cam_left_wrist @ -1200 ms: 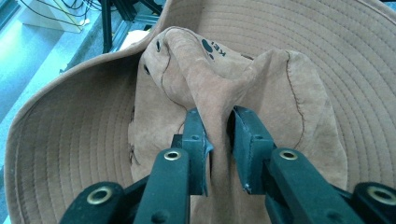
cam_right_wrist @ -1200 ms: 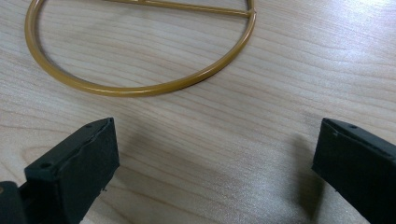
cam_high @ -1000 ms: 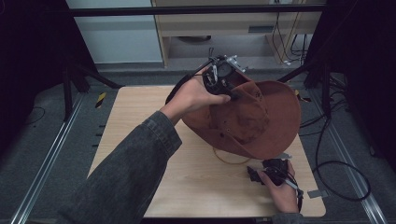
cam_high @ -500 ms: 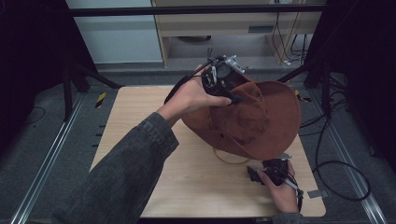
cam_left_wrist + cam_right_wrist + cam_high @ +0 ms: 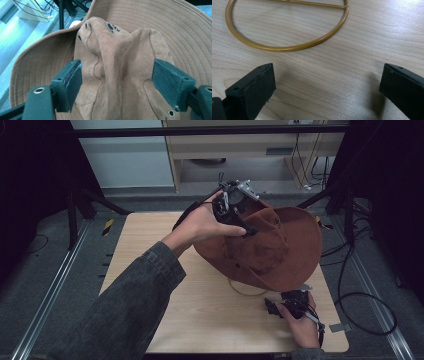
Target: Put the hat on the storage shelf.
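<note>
left gripper [image 5: 117, 82] fingers just opened, hat [image 5: 280, 245] crown between; right gripper [image 5: 327, 85] fingers wide, empty, near ring [image 5: 287, 47].

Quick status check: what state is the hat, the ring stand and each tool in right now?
Brown hat: upright on the table, crown creased and slumped, far brim lifted.
Left tool: jaws have just been opening, crown between them, the pads off the fabric or barely brushing it.
Right tool: open, nothing between the jaws, low over the table.
Yellow wire ring stand: flat on the table, partly under the hat brim.
</note>
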`<state>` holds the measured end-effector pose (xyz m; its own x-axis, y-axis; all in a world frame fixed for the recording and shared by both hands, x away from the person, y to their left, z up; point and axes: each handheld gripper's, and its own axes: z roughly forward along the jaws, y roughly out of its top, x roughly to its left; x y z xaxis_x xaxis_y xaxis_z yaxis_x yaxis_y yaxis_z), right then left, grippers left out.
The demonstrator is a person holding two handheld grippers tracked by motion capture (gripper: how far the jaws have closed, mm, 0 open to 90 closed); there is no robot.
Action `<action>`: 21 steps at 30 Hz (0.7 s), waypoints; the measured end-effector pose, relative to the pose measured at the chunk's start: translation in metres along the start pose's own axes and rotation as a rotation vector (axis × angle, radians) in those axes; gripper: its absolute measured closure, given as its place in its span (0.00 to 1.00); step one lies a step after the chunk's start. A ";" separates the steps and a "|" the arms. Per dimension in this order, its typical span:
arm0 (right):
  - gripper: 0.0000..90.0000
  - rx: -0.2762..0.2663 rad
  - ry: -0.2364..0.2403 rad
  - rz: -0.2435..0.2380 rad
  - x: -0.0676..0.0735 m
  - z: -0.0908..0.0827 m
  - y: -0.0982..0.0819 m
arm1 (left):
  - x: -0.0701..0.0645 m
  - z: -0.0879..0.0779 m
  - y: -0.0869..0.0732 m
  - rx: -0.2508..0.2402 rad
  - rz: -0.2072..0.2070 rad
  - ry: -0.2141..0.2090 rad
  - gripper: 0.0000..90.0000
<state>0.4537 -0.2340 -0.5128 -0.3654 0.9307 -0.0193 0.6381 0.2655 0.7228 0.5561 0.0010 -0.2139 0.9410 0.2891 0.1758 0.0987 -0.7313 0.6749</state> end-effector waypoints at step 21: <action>0.00 0.000 -0.009 -0.015 -0.001 -0.001 0.000 | 0.000 -0.023 -0.021 -0.032 -0.048 0.007 0.12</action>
<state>0.4536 -0.2350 -0.5124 -0.3688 0.9288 -0.0368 0.6323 0.2797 0.7224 0.5464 0.0307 -0.2116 0.9332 0.3280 0.1472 0.1334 -0.6961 0.7054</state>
